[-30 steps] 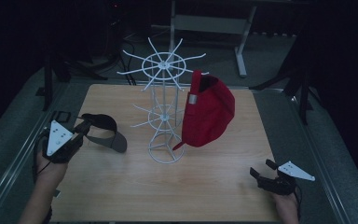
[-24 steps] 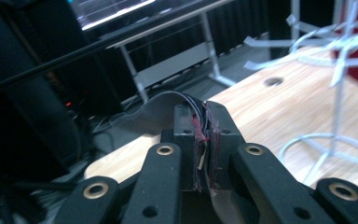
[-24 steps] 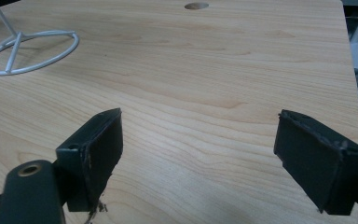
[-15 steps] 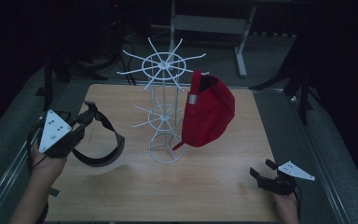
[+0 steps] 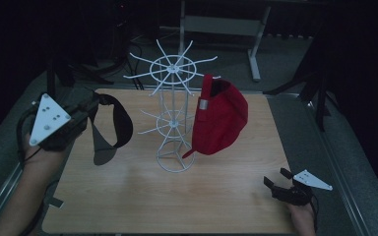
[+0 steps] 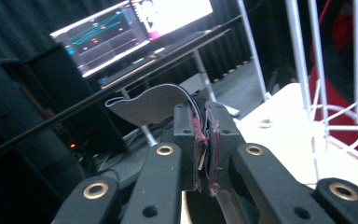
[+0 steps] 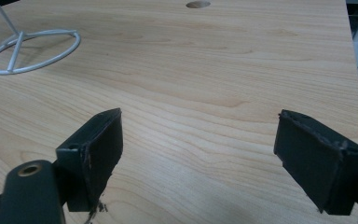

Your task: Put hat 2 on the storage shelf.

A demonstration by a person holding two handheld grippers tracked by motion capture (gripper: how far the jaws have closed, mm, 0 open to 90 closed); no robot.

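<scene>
Item: dark cap (image 5: 109, 129), soft fabric with a stiff curved brim, hanging off the desk's (image 5: 142, 206) left edge, pinched in the closed left gripper (image 5: 86, 109). White wire rack (image 5: 172, 105) standing to its right, spokes free on the near side; red cap (image 5: 220, 120) occupying the far side. Right gripper (image 5: 274, 184) resting agape by the near right corner, holding nothing.

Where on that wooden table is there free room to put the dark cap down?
The light wooden table is bare along its near edge, between the white wire hat rack's ring base and the right tool. The left side, under the lifted dark grey cap, is bare too. It is crowded mid-table, where the red cap hangs.
</scene>
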